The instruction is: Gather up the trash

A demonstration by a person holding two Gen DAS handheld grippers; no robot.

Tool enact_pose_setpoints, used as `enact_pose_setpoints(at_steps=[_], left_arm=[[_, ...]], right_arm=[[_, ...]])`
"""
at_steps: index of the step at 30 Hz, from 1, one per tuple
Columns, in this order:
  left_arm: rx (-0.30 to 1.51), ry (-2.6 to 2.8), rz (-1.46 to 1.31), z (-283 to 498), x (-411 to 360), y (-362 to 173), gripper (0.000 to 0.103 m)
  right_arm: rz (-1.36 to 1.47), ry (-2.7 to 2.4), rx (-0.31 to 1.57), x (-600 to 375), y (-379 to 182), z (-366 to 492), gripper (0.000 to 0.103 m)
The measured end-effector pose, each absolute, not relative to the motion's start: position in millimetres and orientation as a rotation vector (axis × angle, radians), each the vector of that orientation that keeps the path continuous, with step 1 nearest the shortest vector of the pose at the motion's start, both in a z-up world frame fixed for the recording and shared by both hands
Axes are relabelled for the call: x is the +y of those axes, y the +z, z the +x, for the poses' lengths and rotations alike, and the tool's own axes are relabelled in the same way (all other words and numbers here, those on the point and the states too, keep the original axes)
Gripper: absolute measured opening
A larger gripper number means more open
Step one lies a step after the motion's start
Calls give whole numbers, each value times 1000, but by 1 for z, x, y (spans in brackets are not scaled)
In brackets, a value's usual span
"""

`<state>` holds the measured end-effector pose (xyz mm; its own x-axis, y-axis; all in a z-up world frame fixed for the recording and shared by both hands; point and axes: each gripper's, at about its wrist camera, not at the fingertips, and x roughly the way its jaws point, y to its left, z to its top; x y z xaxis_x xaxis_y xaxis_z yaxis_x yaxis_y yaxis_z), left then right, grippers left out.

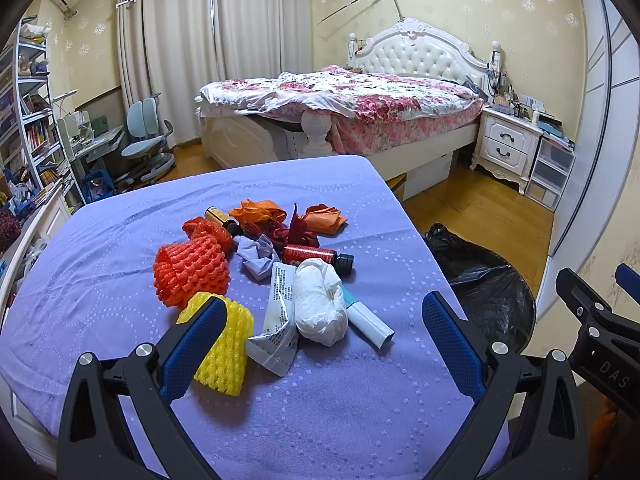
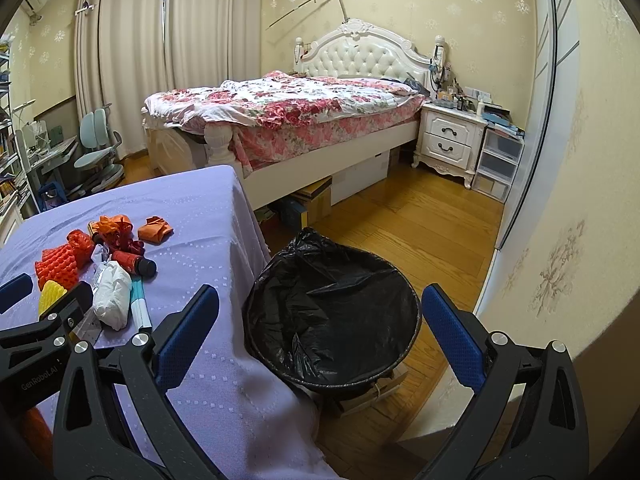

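A heap of trash lies on the purple-covered table [image 1: 320,420]: a yellow foam net [image 1: 228,352], an orange foam net [image 1: 192,274], a white wad [image 1: 320,300], a crumpled white tube [image 1: 276,332], a white-and-teal tube [image 1: 370,320], a red bottle [image 1: 316,256] and orange wrappers [image 1: 326,220]. My left gripper [image 1: 324,340] hangs open above the table's near side, its left finger over the yellow net. My right gripper [image 2: 320,336] is open and empty above the black-lined bin [image 2: 332,316], which stands on the floor right of the table [image 2: 224,360].
A bed [image 2: 288,120] with a floral quilt fills the far side. A white nightstand [image 2: 452,140] and plastic drawers [image 2: 496,164] stand by the right wall. A desk chair [image 1: 148,140] and bookshelves [image 1: 32,120] are at the left. Wooden floor [image 2: 420,224] lies beyond the bin.
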<state>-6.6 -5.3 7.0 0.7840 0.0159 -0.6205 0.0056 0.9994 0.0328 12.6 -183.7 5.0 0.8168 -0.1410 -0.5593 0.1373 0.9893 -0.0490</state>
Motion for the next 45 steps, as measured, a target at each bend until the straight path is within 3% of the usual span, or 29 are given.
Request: enact_pose_setpoints(at_steps=[45], left_arm=[[674, 22, 47, -8, -5, 6, 97]], right_arm=[[1, -136, 620, -187, -2, 11, 99]])
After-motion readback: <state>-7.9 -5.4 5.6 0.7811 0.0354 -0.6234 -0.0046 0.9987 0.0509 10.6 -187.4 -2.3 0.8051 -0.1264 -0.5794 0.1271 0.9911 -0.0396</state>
